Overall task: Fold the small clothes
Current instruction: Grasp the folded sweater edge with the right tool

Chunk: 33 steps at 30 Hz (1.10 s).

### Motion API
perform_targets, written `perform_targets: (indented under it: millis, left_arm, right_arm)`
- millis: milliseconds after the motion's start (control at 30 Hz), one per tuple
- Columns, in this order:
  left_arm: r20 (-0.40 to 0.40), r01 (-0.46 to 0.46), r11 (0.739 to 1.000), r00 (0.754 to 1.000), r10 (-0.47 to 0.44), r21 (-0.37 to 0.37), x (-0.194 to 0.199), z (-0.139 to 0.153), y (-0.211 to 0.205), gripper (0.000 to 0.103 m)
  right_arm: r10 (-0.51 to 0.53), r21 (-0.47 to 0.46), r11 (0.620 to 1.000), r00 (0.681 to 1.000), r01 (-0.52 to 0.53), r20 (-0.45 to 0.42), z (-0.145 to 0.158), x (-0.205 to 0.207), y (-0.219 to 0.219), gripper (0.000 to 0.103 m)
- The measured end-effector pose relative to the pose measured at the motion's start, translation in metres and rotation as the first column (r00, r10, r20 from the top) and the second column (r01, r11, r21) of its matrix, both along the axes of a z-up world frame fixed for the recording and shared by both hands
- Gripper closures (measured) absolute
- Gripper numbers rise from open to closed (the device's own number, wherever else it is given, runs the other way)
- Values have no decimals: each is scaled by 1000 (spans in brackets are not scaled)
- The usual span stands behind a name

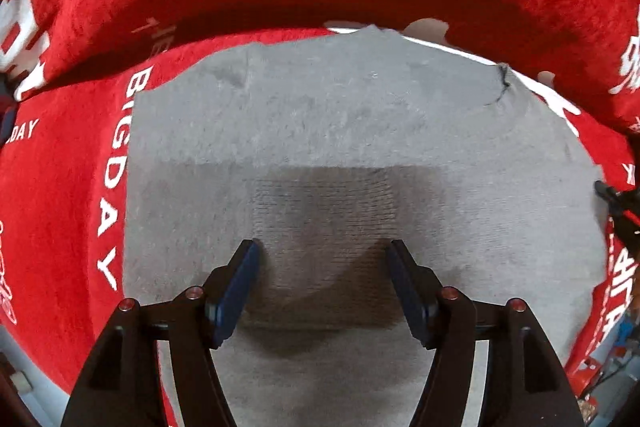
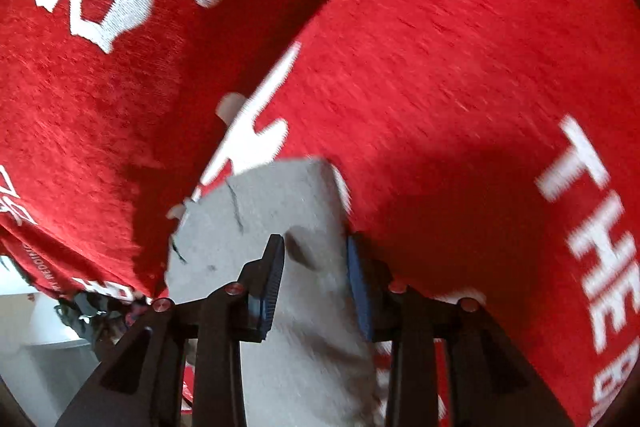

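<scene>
Two views, one grey garment (image 1: 360, 131) spread flat on red printed cloth (image 1: 64, 187). Left gripper (image 1: 322, 259) fingers spread, hovering over the garment at lower centre, nothing pinched. Right gripper (image 2: 316, 247) fingers look apart with grey fabric between them at frame centre; grip unclear through blur.

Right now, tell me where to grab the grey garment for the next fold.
Probably the straight left edge of the grey garment, beside the white lettering, coming down from above. It lies flat on the red cloth, so only an edge gives the fingers something to pinch.
</scene>
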<state>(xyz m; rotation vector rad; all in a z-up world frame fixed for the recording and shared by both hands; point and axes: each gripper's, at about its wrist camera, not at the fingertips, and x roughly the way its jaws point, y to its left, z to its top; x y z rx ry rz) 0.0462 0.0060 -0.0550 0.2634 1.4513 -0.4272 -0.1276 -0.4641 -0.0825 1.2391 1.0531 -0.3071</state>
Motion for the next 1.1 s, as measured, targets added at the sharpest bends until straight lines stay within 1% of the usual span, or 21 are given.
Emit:
perform_targets:
  millis: [33,100,133,167,233,267,333,367,400,433,500,533,600,667,800,833,867,900,967,1033,1100]
  left_arm:
    - [3,0,1000,1000,0,5,-1,0,1,36]
    - [6,5,1000,1000,-5,13,-2,0,2,35]
    - [11,12,1000,1000,-12,18,-3,-1,1,35]
    - [17,19,1000,1000,-19,22,-4,-2,0,35]
    - [23,23,999,999,-23,27,-5,-2,-1,35]
    - [24,23,999,999,-24,28,-5,-3,-2,35]
    - [23,27,999,999,-28,29,-6,-3,-2,35]
    - [21,30,999,999,-31,32,-6,-1,-1,35]
    - [22,30,999,999,-31,35,-5,0,0,35]
    - [27,29,999,999,-30,38,-4,2,0,35]
    - [42,22,999,999,-23,42,-3,5,-1,35]
    - [43,17,999,999,-19,40,-3,7,1,35]
    - [43,8,999,999,-10,44,-2,7,5,35]
    - [40,3,998,999,-5,57,-2,3,8,35]
    - [42,-24,998,999,22,53,-3,-1,16,35]
    - [46,-25,998,999,22,55,-3,-1,16,35]
    - [53,-21,998,998,18,59,-4,-2,19,35]
    - [57,-15,998,998,11,64,-5,-2,24,35]
    - [56,-16,998,998,13,64,-5,-3,35,35]
    - [60,-25,997,998,20,73,-5,0,44,35]
    - [71,-29,995,997,22,98,-4,4,49,35]
  right_arm:
    - [20,-23,1000,1000,-20,3,6,4,1,95]
    - [115,-153,982,993,-109,28,36,17,7,96]
    - [151,-196,970,988,-143,25,45,21,8,96]
    - [203,-267,943,979,-197,-7,54,28,12,96]
    - [261,-336,901,961,-277,-92,50,38,12,96]
    - [273,-339,892,954,-298,-123,42,41,11,96]
    - [279,-342,874,933,-345,-229,19,42,10,96]
    - [255,-342,887,946,-311,-199,17,38,7,96]
    - [227,-335,899,954,-282,-194,19,35,5,96]
    - [197,-333,908,960,-256,-199,23,31,4,95]
    - [165,-344,909,961,-235,-220,31,23,5,95]
    - [165,-342,910,962,-233,-217,37,18,6,95]
    - [187,-314,921,970,-229,-158,52,10,12,95]
    - [231,-266,930,966,-255,-117,60,4,28,95]
    - [300,-190,927,943,-323,-141,41,0,65,95]
    - [314,-182,921,933,-344,-174,31,0,73,95]
    - [326,-188,911,921,-366,-215,22,-2,79,98]
    - [316,-233,905,930,-355,-188,23,-5,81,98]
    - [324,-250,899,930,-360,-173,24,-9,81,99]
    - [330,-257,893,925,-370,-189,25,-11,78,99]
    - [355,-273,871,907,-409,-226,29,-9,78,99]
